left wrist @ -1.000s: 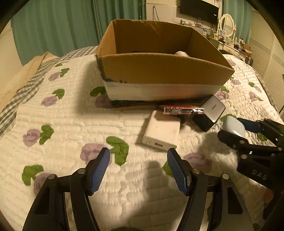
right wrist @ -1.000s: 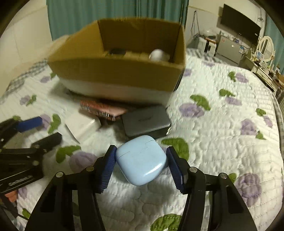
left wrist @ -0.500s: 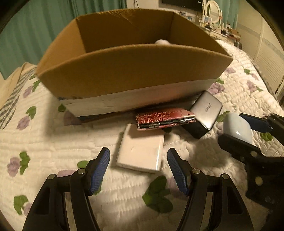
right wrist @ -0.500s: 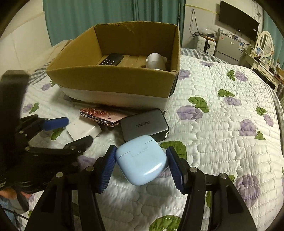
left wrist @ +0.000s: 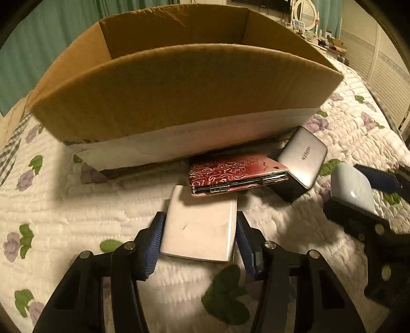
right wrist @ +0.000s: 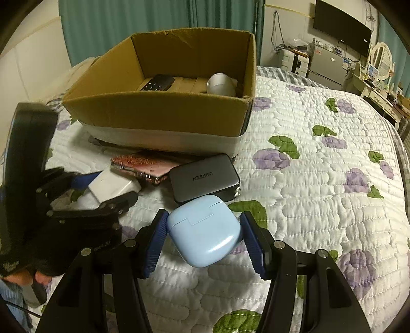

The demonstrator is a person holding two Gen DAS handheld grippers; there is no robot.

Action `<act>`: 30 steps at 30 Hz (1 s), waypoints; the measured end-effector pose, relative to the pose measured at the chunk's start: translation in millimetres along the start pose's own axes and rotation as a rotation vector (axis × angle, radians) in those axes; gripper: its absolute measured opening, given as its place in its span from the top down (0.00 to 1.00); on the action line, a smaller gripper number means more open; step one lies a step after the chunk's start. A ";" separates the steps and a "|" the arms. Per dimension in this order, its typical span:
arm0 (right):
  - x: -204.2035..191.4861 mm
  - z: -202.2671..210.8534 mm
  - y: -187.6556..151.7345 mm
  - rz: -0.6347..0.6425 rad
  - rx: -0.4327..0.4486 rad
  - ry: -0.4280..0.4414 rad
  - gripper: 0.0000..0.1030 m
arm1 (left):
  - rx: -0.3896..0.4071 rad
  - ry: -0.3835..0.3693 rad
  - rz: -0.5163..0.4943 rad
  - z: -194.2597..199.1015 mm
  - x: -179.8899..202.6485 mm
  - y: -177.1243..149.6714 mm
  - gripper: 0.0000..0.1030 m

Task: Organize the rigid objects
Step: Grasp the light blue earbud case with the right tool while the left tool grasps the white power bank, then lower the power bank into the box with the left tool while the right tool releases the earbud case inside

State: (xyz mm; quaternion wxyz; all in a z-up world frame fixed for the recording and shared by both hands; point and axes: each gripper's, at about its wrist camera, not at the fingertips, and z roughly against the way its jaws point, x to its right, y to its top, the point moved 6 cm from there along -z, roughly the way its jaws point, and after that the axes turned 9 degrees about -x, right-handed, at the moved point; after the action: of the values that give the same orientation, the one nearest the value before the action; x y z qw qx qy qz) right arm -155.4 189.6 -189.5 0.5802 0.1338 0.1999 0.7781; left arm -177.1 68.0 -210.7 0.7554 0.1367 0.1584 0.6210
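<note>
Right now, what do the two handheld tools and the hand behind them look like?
Both tools are alike: the left tool and right tool have matte black angular frames with silver pivot bolts and ribbed blue pads on the fingers. The right wrist view shows small white lettering on the left tool's body, too blurred to read, and a black glove on the person's hand.

— What kind of room is it?
— A bedroom. A white quilted bedspread with purple flowers and green leaves fills the lower frame; teal curtains hang across the top.
— Furniture?
— At the upper right of the right wrist view, a dark television is mounted on the pale wall, with a round white mirror on a cluttered dresser (contents too small to tell) beside it.
— Light?
— Warm and dim.
</note>
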 end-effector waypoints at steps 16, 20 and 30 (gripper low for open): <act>-10.2 51.8 -1.0 0.012 0.095 -0.038 0.44 | 0.139 -0.080 0.111 95.3 -12.2 -35.9 0.50; -17.7 70.7 0.2 0.026 0.121 -0.036 0.44 | 0.191 -0.084 0.134 118.3 -6.0 -30.1 0.50; -32.8 114.8 46.4 0.085 0.246 -0.006 0.44 | 0.328 -0.049 0.136 170.2 -25.8 25.0 0.50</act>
State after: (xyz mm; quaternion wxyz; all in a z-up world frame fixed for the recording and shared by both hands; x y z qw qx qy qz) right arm -134.8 164.7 -65.5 0.5264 0.2146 0.2862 0.7713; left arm -134.4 45.8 -43.5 0.6830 0.2836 0.2292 0.6330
